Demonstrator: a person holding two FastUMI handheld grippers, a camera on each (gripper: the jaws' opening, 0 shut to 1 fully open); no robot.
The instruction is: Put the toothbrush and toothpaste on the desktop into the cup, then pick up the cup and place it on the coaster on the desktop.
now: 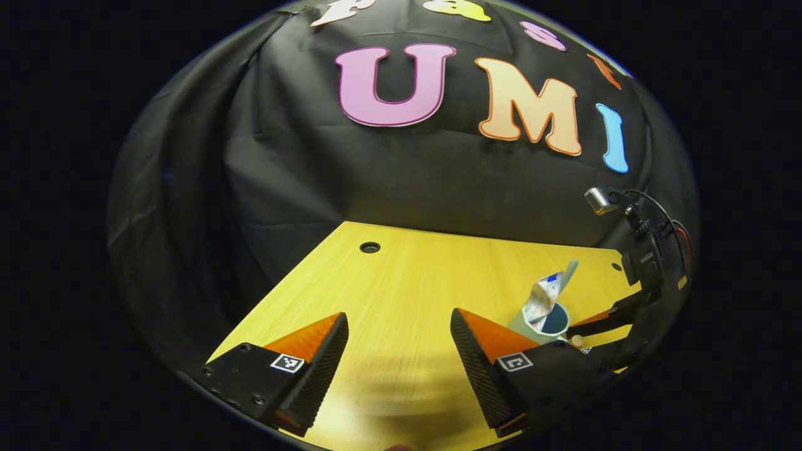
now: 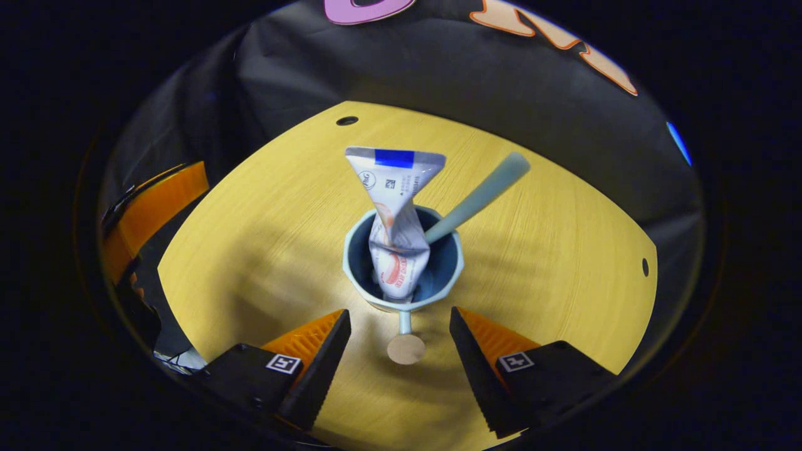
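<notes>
Both of my grippers are spread wide and hold nothing. Between the fingers of my right gripper (image 2: 399, 351) lies the handle of the cup (image 2: 404, 260), which stands on the desktop (image 2: 250, 250) with the toothpaste (image 2: 395, 207) and toothbrush (image 2: 482, 194) leaning inside it. My left gripper (image 1: 399, 351) hovers left of the cup.

Toothpaste (image 2: 397, 219) and toothbrush (image 2: 479, 197) in the cup (image 2: 438, 285), upright on the desktop (image 2: 564, 282).
</notes>
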